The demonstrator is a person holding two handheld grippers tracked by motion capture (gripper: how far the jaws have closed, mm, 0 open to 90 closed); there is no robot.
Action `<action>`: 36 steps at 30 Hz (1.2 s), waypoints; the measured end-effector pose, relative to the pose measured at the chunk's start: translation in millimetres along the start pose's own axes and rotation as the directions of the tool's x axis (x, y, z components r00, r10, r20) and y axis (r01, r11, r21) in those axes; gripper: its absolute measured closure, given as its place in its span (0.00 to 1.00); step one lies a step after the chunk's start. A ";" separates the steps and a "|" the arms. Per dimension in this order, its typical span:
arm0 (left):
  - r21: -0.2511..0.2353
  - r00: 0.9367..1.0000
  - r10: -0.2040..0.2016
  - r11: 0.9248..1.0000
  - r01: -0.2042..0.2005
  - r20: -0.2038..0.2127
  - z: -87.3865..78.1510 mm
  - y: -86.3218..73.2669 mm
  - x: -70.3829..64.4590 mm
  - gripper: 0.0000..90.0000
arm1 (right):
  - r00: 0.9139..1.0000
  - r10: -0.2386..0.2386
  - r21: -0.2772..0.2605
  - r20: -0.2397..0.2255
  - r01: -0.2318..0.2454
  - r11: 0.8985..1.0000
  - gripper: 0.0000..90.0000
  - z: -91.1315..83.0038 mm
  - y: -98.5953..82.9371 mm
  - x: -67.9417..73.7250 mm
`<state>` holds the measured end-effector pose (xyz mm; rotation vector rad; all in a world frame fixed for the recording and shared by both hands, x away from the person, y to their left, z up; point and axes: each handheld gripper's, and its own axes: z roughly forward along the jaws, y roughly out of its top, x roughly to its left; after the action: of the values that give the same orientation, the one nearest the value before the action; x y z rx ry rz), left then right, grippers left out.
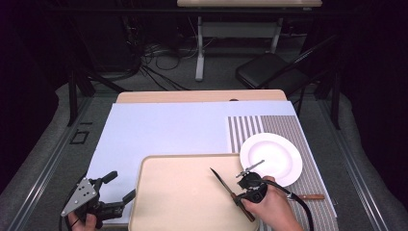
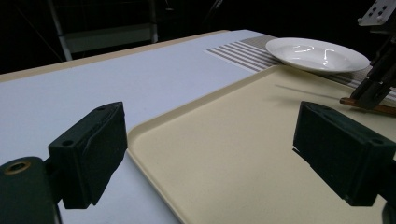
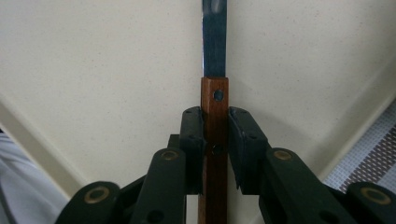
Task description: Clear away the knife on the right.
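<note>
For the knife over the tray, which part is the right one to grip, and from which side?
Grip the knife by its wooden handle, just behind the blade, coming in from the handle end along its length. The handle is flat-sided, so the jaws close squarely on its two faces, as the right gripper does here, and the blade points away over the tray.

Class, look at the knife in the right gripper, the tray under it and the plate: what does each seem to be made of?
Knife: handle looks like brown wood with rivet holes, blade a dark reflective metal. Tray: matte beige, faintly speckled, probably plastic. Plate: glossy white with bright highlights, likely ceramic, perhaps melamine. The right gripper clamps the handle.
</note>
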<state>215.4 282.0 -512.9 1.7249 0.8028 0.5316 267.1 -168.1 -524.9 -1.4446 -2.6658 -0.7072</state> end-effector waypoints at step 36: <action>-0.001 1.000 -0.006 1.000 0.006 -0.004 0.1 -0.6 0.3 0.11 | 0.992 -0.093 -0.101 0.088 0.102 0.990 0.73 -9.6 -1.8 9.8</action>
<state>215.5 282.2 -513.5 1.7209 0.8098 0.5312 258.2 -165.1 -514.7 -1.4043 -2.8193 -0.8244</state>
